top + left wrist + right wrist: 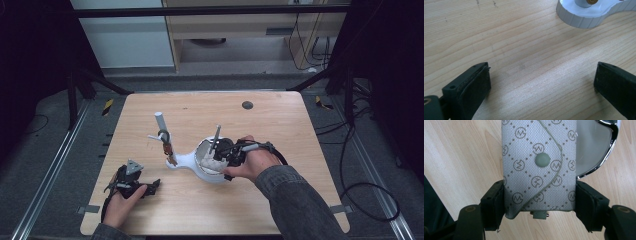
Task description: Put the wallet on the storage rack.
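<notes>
ur patterned pouch point(539, 167) runs off the top edge in the right gripper view, and it hides most of the white dish point(594, 147) behind. in the left gripper view the white stand base point(584, 17) is cut off at top. high view: pouch too small to make out.

A lab: wooden table point(150, 210) inside a black frame point(210, 11) (cables point(350, 165) trailing on the floor).

high view: fixed overhead, looking forward and down on the whole table point(150, 210). left gripper view: low, close to the wood, facing the white stand point(584, 17), shared with high view. right gripper view: close, straight down.
</notes>
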Motion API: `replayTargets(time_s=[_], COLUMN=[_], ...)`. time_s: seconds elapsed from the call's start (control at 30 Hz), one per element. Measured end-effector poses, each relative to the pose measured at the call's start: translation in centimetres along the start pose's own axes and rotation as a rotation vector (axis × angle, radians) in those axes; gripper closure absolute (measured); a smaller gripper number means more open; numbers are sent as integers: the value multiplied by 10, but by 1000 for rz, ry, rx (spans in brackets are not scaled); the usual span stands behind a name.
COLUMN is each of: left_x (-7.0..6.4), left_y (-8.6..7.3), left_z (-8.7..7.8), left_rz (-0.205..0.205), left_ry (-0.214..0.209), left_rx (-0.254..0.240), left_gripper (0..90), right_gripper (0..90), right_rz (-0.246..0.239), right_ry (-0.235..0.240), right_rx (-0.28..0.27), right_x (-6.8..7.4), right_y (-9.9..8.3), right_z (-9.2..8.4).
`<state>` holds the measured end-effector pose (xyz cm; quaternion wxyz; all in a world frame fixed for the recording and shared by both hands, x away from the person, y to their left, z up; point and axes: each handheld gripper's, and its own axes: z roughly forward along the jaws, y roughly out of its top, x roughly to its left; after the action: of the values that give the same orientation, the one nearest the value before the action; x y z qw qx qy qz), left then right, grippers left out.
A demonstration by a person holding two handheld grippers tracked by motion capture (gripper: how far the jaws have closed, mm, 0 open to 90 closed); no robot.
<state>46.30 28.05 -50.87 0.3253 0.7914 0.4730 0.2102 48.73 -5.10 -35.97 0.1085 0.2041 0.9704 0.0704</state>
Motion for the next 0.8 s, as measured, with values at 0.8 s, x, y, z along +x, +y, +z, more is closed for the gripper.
replayTargets(time_s=[0.8], left_x=[0], left_y=[0], left_z=[0], left_rz=[0], left_ry=[0], left_rx=[0], left_gripper=[1], right_gripper=[314], right_rz=[9], right_ry=[8], right_rx=[24], right_x=[-3], right_y=[8], right_z=[5])
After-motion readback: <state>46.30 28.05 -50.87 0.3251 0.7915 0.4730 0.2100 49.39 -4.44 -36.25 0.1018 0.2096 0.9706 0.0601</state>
